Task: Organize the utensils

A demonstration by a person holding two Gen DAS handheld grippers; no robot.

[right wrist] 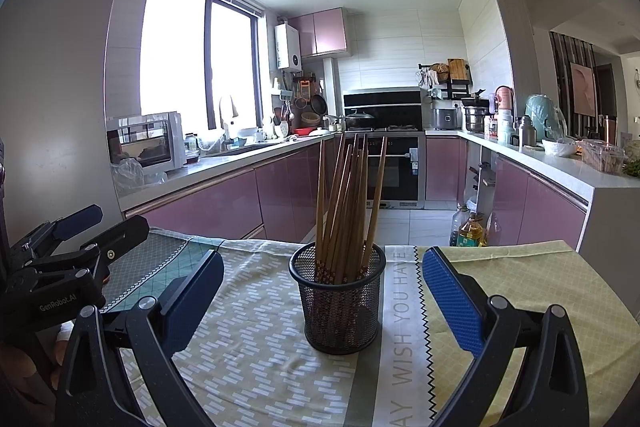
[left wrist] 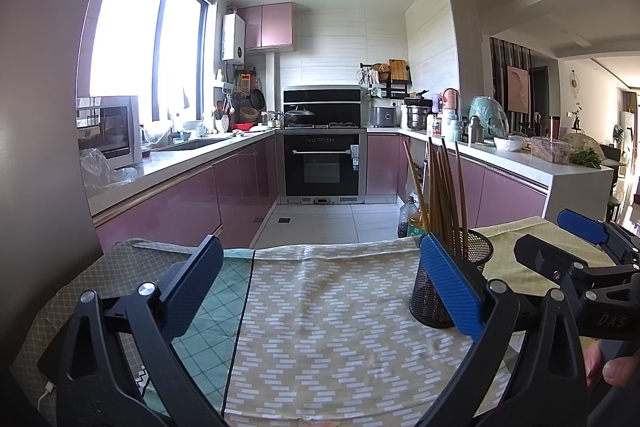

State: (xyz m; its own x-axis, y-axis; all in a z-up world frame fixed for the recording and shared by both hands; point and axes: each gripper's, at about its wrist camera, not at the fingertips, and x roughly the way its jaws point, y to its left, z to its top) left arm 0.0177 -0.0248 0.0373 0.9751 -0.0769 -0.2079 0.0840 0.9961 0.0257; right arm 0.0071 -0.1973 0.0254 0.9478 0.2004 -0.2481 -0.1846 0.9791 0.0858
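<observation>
A black mesh cup [right wrist: 339,301] stands upright on the cloth-covered table [right wrist: 256,351], holding several brown wooden chopsticks [right wrist: 348,203] that fan out upward. My right gripper [right wrist: 324,295] is open, its blue pads on either side of the cup and clear of it. In the left wrist view the same cup [left wrist: 440,291] with its chopsticks [left wrist: 442,187] sits just behind my right-hand blue pad. My left gripper [left wrist: 320,283] is open over bare cloth with nothing between its fingers. The other gripper [left wrist: 576,247] shows at the right edge, also open.
Patterned cloths cover the table [left wrist: 320,327], whose far edge drops to the kitchen floor. Oil bottles [right wrist: 470,231] stand on the floor beyond it. Pink cabinets, an oven [left wrist: 322,167] and crowded counters line the room. A person's fingers [left wrist: 612,367] hold the right handle.
</observation>
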